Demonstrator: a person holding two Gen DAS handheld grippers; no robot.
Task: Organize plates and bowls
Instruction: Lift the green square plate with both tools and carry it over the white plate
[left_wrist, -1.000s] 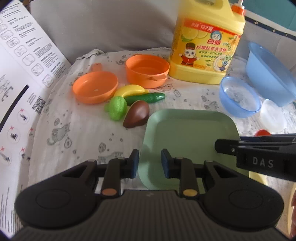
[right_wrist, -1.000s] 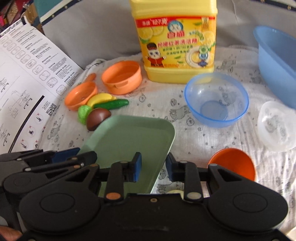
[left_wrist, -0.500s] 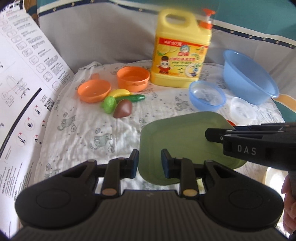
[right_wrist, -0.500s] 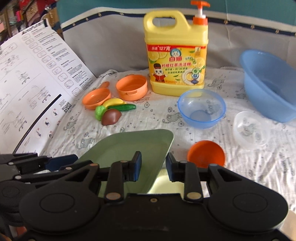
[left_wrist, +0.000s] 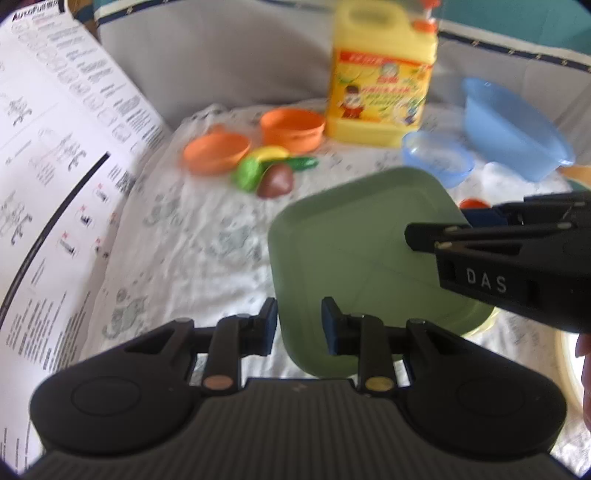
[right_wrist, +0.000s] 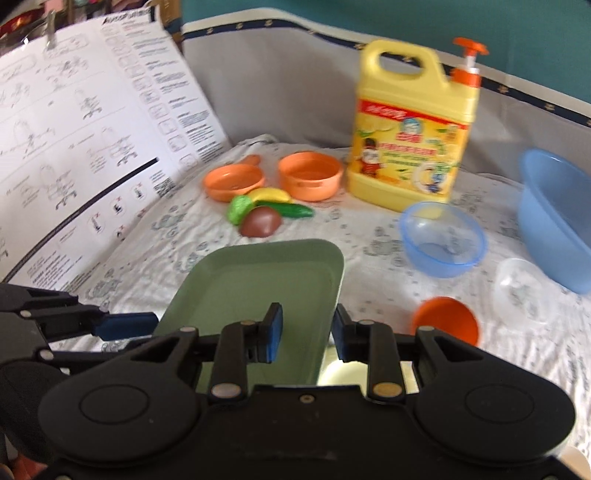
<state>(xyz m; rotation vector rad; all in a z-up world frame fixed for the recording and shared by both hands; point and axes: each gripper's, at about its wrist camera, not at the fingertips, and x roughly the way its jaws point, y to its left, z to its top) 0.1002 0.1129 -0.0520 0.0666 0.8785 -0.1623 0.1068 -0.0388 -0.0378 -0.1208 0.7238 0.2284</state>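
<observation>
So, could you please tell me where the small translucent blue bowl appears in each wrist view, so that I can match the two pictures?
Left wrist view: the small blue bowl sits upper right, just beyond the green plate's far corner.
Right wrist view: it sits right of centre, beyond and right of the plate.
Shared landmark: the yellow detergent jug stands just behind the bowl in both.
</observation>
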